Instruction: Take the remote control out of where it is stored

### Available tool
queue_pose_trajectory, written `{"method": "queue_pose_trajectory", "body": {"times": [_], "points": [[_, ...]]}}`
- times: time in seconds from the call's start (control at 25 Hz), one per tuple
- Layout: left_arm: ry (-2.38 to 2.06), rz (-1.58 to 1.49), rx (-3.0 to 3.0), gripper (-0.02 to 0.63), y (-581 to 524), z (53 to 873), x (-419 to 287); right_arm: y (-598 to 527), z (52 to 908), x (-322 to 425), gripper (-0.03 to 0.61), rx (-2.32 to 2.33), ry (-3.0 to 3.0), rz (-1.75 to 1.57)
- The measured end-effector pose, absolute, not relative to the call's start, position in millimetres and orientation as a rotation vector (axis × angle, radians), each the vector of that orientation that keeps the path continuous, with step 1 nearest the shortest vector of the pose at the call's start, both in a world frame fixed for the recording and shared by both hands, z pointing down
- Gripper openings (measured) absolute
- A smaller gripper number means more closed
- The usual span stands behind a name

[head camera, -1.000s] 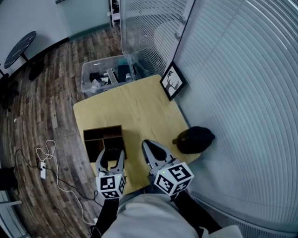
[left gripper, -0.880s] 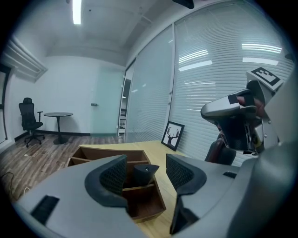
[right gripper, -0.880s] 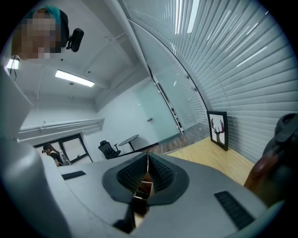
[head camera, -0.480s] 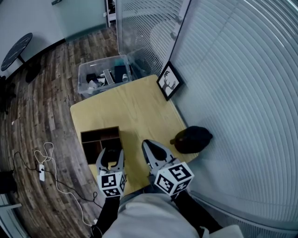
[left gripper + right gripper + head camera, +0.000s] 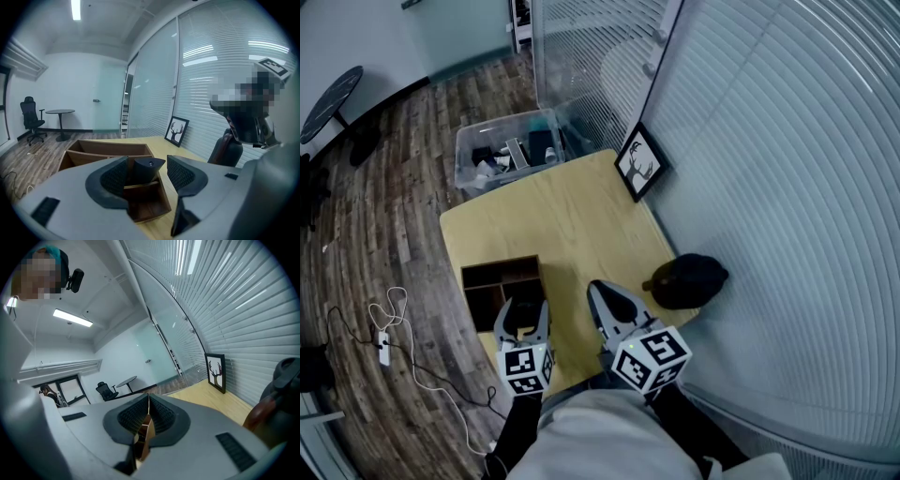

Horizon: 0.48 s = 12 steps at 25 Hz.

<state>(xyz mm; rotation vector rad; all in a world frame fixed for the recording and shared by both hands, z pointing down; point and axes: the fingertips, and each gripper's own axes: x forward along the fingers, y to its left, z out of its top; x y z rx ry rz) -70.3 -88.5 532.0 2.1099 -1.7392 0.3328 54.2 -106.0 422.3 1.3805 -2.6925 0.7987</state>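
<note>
Pale square wooden table (image 5: 572, 216) stands on a dark plank floor (image 5: 384, 216), against a glass wall covered with white slatted blinds (image 5: 787, 187). A dark brown wooden organiser box with open compartments (image 5: 487, 274) sits on it and serves as the landmark.

The black remote control (image 5: 149, 168) stands upright in one of the box's near compartments, behind a low divider, its rounded top rising above the box rim. The left gripper (image 5: 523, 312) hangs over that near end of the box with its claw spread wide; the remote's top shows in the gap between the two ribbed pads (image 5: 115, 176). Whether either pad touches it cannot be told.

Just to the right of the box, the right gripper (image 5: 600, 292) is held over bare tabletop with its claw pressed together, the tips meeting and nothing between them.

Further right of the box, at the table's edge by the blinds, lies a dark cap with a brownish part (image 5: 689, 279). Beyond the box and to its right, a black-framed picture of a deer's head (image 5: 639, 161) leans against the glass wall. Straight beyond the box, off the table's far edge, a clear plastic bin of mixed items (image 5: 511, 150) rests on the floor. Left of the box, a white cable (image 5: 389, 319) lies looped on the planks, and far beyond it stands a round black side table (image 5: 321, 103)
</note>
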Motion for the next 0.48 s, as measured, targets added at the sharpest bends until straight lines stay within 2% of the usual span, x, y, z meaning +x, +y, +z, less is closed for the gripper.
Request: {"method": "queue_pose_trajectory", "body": {"times": [0.48], "points": [[-1.725,0.355,2.113,0.241,-91.2,542.6,-67.2,-110.6,426.1,59.2,0.005,1.404,-2.698,0.793]]}}
